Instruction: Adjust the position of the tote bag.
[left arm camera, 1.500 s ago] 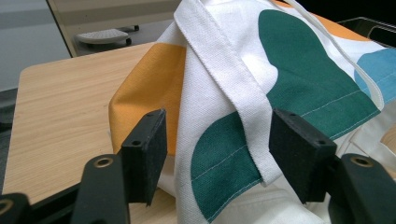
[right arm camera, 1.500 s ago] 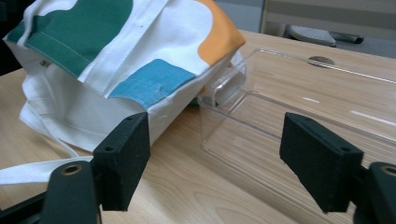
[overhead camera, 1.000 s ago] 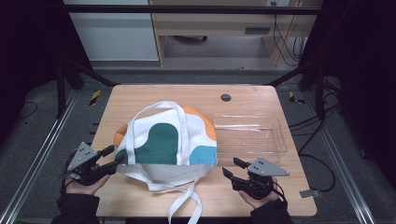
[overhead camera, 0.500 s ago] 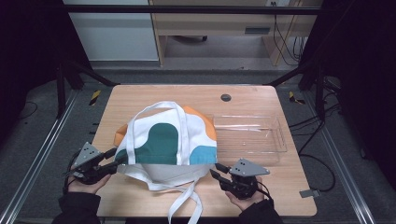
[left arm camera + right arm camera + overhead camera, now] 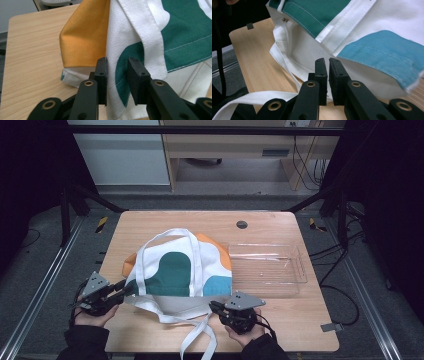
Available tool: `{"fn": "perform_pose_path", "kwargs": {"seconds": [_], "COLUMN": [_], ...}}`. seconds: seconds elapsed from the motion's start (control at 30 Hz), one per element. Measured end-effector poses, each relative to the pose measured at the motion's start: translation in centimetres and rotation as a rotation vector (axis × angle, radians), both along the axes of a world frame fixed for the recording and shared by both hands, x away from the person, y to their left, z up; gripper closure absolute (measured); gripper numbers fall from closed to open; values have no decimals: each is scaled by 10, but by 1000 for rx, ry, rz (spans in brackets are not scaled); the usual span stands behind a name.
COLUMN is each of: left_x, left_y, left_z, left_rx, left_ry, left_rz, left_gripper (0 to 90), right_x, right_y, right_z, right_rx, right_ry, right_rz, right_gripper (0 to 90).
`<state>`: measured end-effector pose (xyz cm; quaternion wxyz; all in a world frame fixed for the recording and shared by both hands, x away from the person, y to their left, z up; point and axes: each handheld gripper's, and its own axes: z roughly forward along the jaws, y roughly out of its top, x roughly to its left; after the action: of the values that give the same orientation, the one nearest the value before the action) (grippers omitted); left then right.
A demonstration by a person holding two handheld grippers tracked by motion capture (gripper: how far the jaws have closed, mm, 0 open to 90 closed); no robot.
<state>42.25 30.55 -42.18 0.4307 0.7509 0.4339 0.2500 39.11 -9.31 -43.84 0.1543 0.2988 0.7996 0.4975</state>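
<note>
Slip risk: could lose thin white edge of bag (image 5: 175,270) from right gripper (image 5: 328,60) if pulled too fast. Could also catch just one layer with left gripper (image 5: 117,62), leaving bag's mouth shut.

Left jaws just been closing, a gap left, cloth between, not squeezed yet. Right jaws just closed, almost touching, pinching bag's near edge. Bag lying flat on table (image 5: 150,225), beside clear tray (image 5: 300,265).

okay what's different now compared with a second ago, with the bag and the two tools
The right tool slid left along the table's near edge to the tote bag's lower white layer, its jaws closing on that fabric. The left tool's jaws have been closing around the bag's left edge, cloth between them. The bag, clear tray and left hand stayed put.
</note>
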Motion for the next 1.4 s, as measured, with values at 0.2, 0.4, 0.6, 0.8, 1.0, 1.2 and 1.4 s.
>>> {"fn": "perform_pose_path", "kwargs": {"seconds": [0.2,0.4,0.6,0.8,1.0,1.2,1.4], "left_x": [1,1,0,0,0,0,1], "left_y": [-1,-2,-1,-2,-2,-2,-2], "left_z": [0,1,1,1,1,1,1], "left_rx": [6,0,-6,-10,-13,-15,-14], "left_ry": [1,-5,-4,-5,-3,-3,-1], "left_rz": [2,-1,-2,1,1,-3,-5], "left_gripper": [798,816,818,817,817,815,813], "right_x": [4,7,11,15,20,19,15], "right_y": [10,21,36,38,37,37,33], "right_z": [-3,-10,-25,-33,-34,-25,-15], "right_rx": [2,3,-31,-77,-85,-72,-25], "right_ry": [-14,-8,15,19,5,-28,-72], "right_rz": [-12,-39,-58,-124,-171,-175,-159], "right_gripper": [900,900,900,900,900,900,900]}}
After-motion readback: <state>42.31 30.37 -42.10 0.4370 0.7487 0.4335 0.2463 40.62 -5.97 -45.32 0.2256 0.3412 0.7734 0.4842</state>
